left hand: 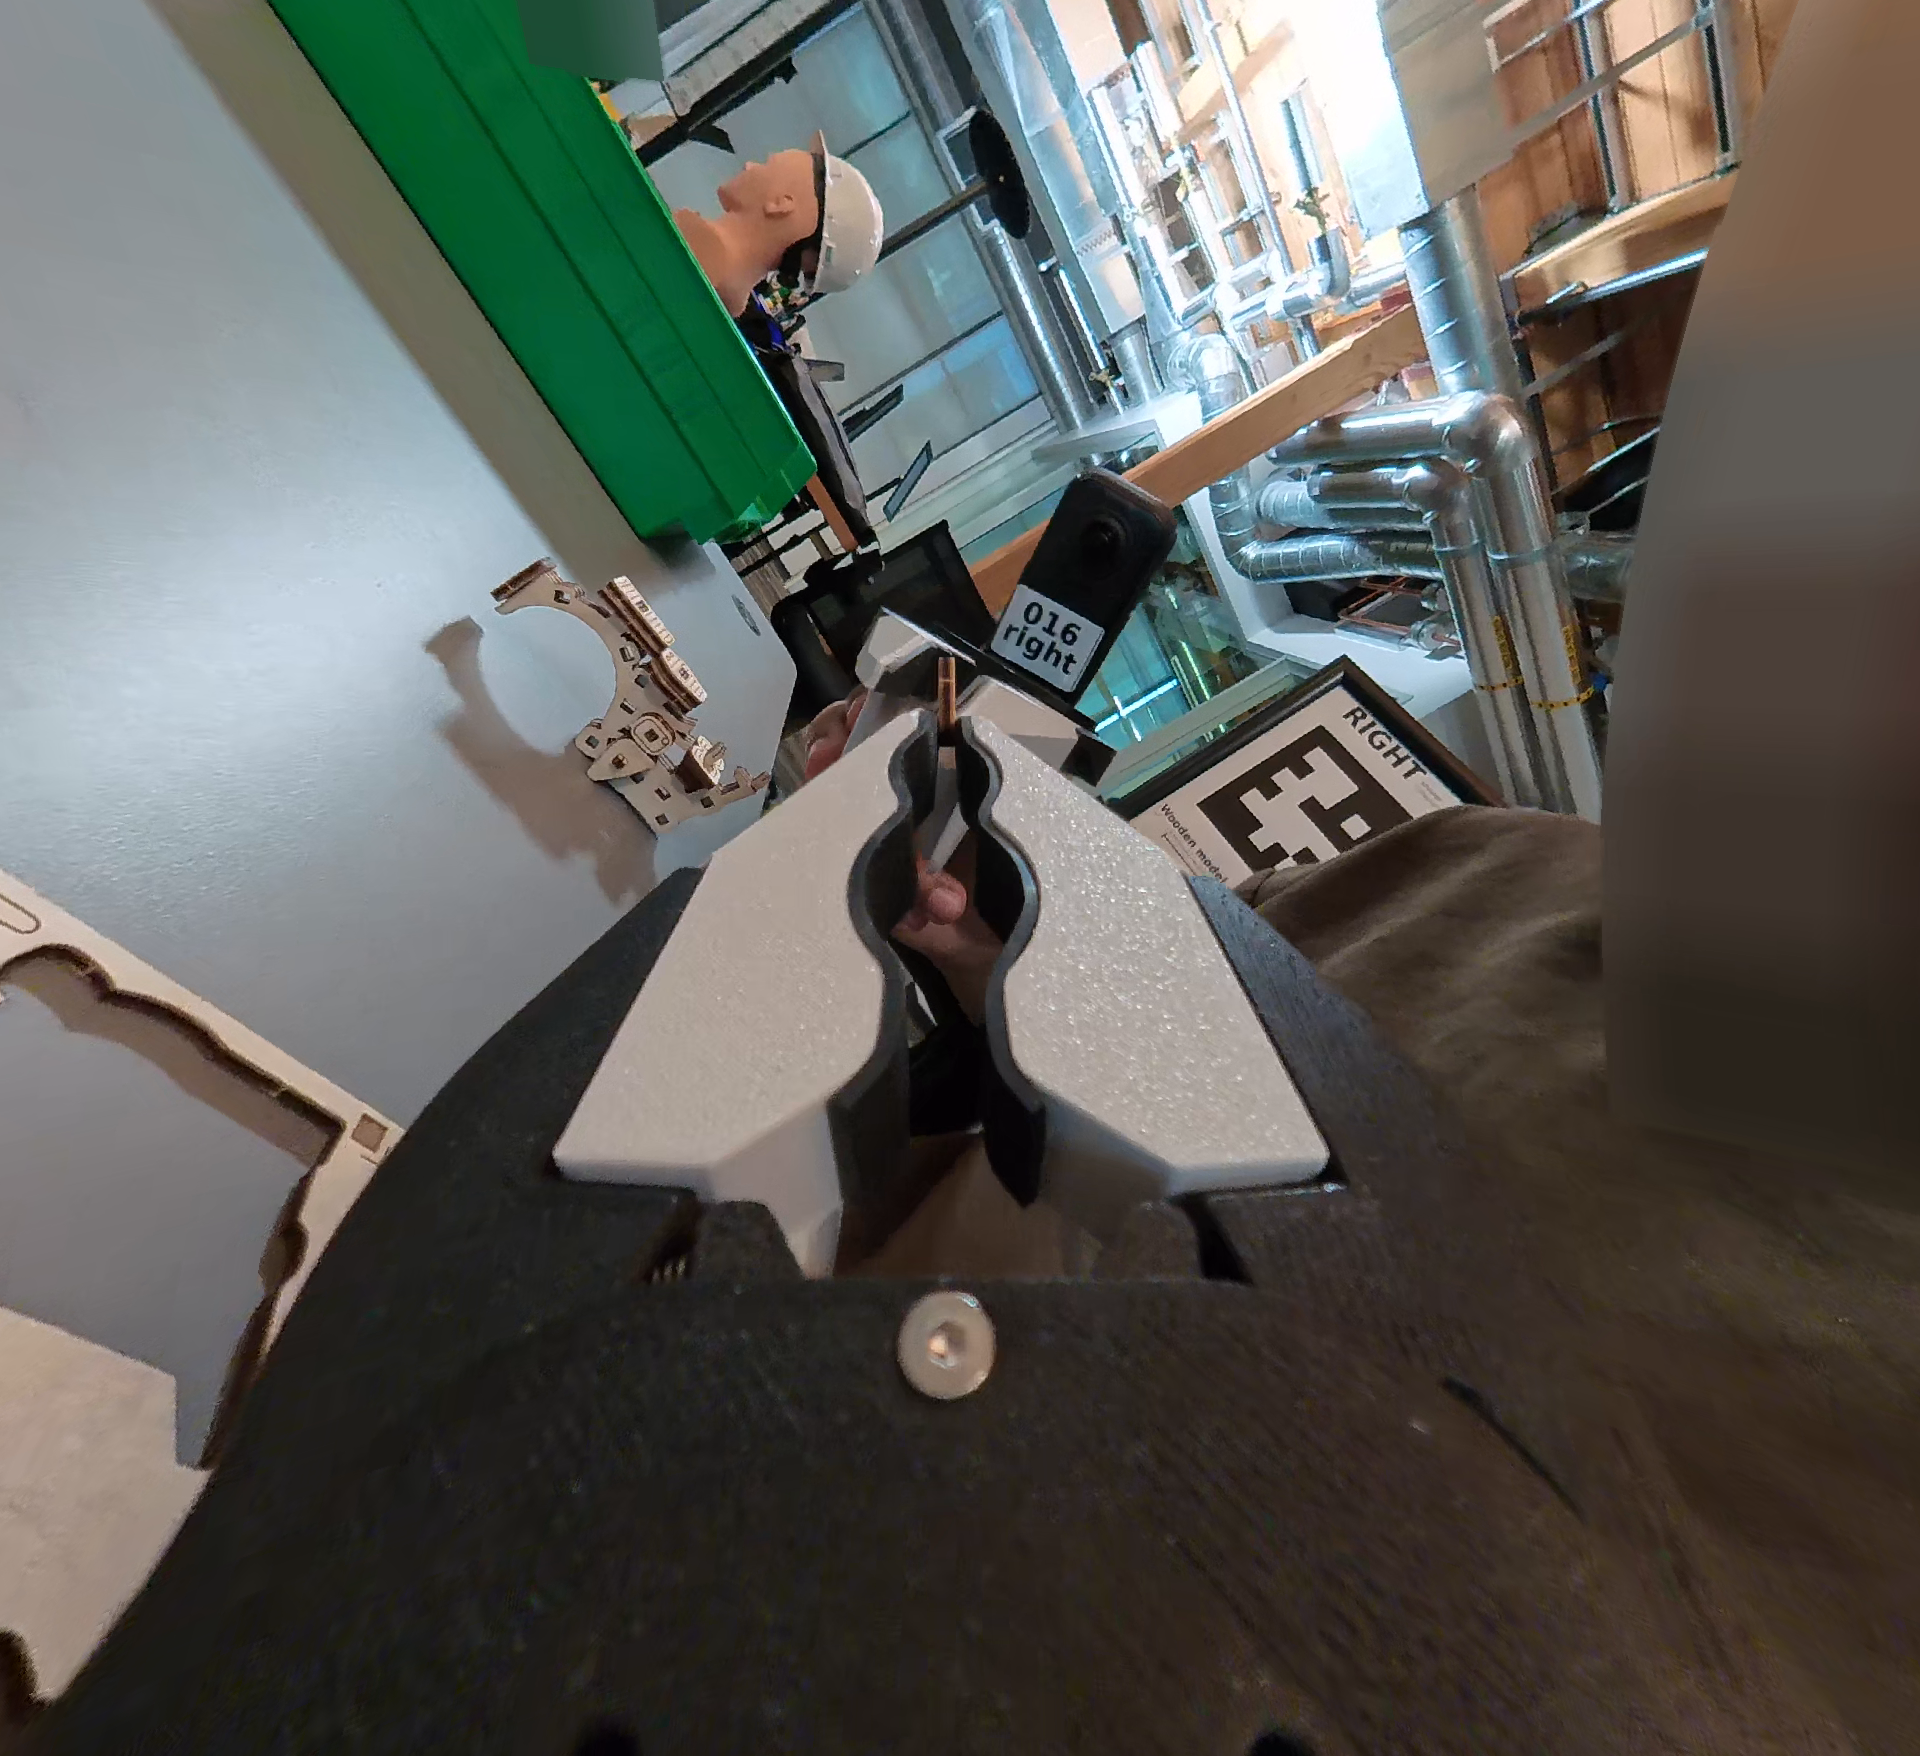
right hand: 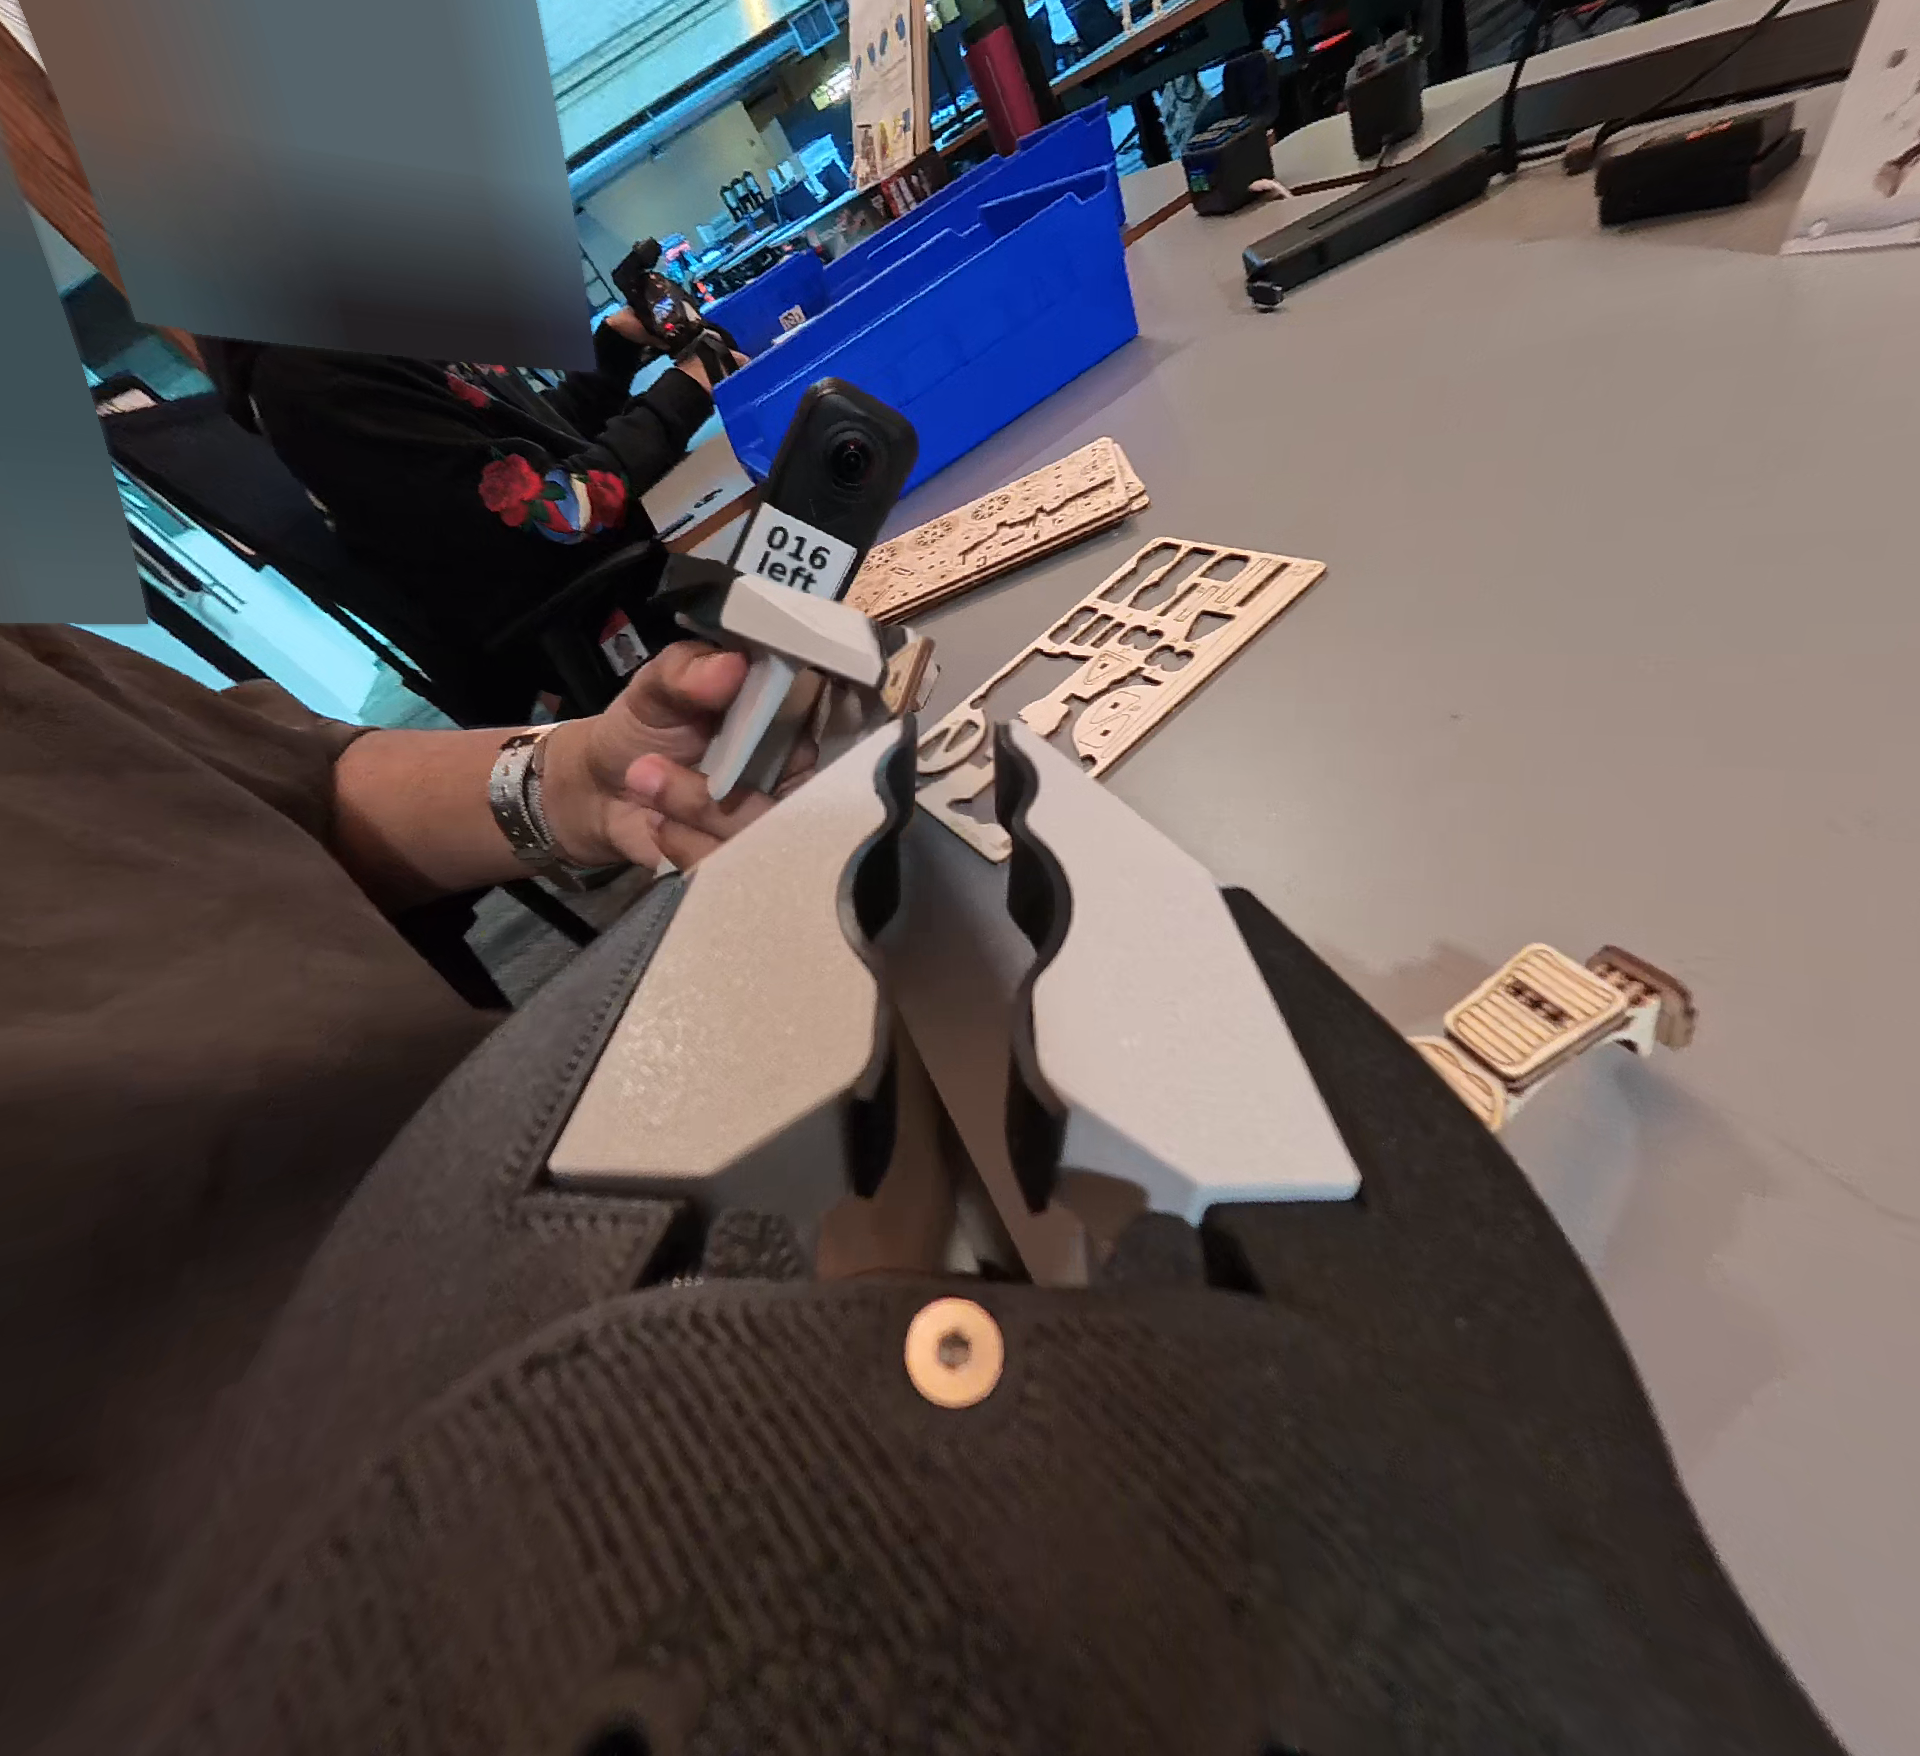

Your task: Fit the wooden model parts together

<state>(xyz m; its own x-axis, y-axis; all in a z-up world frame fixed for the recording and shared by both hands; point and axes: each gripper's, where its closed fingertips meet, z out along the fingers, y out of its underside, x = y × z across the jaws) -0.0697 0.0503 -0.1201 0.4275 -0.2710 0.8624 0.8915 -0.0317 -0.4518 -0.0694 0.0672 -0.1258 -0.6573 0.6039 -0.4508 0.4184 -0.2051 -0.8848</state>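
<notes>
Two handheld grippers face each other above the grey surface (right hand: 1558,480), and each wrist view shows things the other lacks. In the left wrist view, the left gripper (left hand: 948,727) has its jaws clamped on a thin wooden piece (left hand: 948,690) seen edge-on at the very tips, with the right gripper (left hand: 914,657) just beyond it. To the left on the surface stands a curved, partly assembled wooden model section (left hand: 634,698), and a punched-out wooden sheet (left hand: 260,1093) lies at the near left edge. A green bin (left hand: 540,200) sits farther back, with a mannequin in a white hard hat (left hand: 821,220) behind it and a framed marker card (left hand: 1309,781) to the right. None of these appears in the right wrist view. There, the right gripper (right hand: 956,740) has its jaws slightly apart with nothing between them, while the left gripper (right hand: 821,641), held in a person's hand (right hand: 644,761) wearing a silver watch, carries a small wooden part (right hand: 909,672) at its tips. Just beyond lie a cut-out parts sheet (right hand: 1132,657) and a stack of uncut sheets (right hand: 997,527), then a blue bin (right hand: 935,324). At the near right rests a small slatted wooden subassembly (right hand: 1538,1020).
</notes>
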